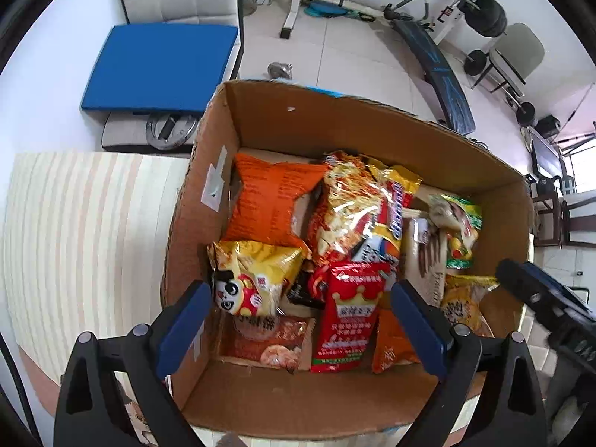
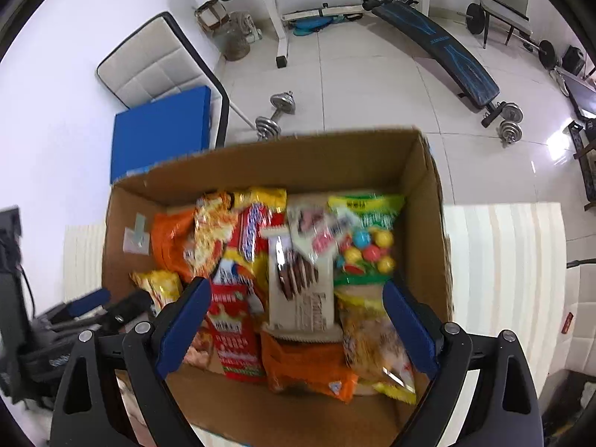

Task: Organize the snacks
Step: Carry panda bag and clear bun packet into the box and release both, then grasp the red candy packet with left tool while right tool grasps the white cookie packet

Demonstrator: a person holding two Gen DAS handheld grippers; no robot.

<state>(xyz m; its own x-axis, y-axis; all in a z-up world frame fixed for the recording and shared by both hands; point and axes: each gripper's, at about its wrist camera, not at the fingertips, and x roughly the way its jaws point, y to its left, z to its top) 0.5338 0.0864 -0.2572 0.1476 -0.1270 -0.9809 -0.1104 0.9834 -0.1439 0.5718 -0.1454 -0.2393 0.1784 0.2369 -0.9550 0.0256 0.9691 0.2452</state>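
An open cardboard box [image 1: 335,126] full of snack packets sits on a striped mat. It holds an orange bag [image 1: 268,201], a yellow panda bag [image 1: 253,279], a red crown packet [image 1: 346,316] and a green packet [image 1: 458,223]. My left gripper [image 1: 301,320] is open and empty, hovering over the box's near left part. My right gripper [image 2: 298,327] is open and empty over the near right part, above a white biscuit packet [image 2: 301,298], an orange packet [image 2: 305,368] and a candy-ball bag [image 2: 365,242]. The box also shows in the right wrist view [image 2: 260,164].
The striped mat [image 1: 82,246] extends left of the box and right of it [image 2: 506,279]. A blue cushion [image 1: 160,67], dumbbells [image 2: 275,115], a weight bench [image 2: 439,44] and chairs stand on the tiled floor behind. The right gripper's body [image 1: 551,305] shows at the box's right edge.
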